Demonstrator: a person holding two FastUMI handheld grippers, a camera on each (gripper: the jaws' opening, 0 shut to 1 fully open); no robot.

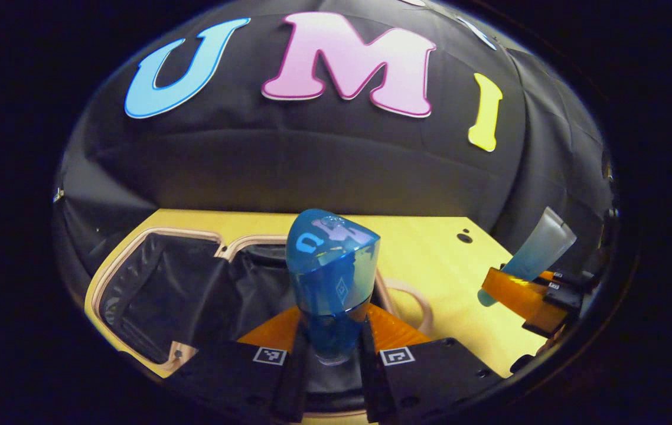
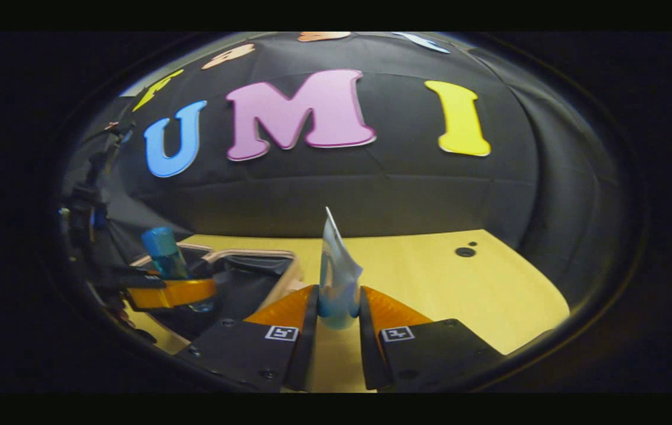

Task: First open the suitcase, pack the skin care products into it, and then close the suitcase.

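In the left gripper view my left gripper [image 1: 333, 342] is shut on a translucent blue bottle [image 1: 331, 277], held upright above the open suitcase [image 1: 159, 283] with its black lining and tan rim. Off to the right, the right gripper [image 1: 534, 295] holds a pale blue-to-white tube [image 1: 537, 251]. In the right gripper view my right gripper [image 2: 339, 321] is shut on that tube [image 2: 336, 277], its flat crimped end pointing up. The left gripper [image 2: 170, 292] with the blue bottle [image 2: 163, 252] hangs at the left over the suitcase [image 2: 253, 277].
The suitcase lies open on a yellow wooden table [image 2: 460, 289] with two small dark holes [image 2: 465, 251] near its far right corner. A black cloth wall [image 1: 324, 171] stands just behind the table.
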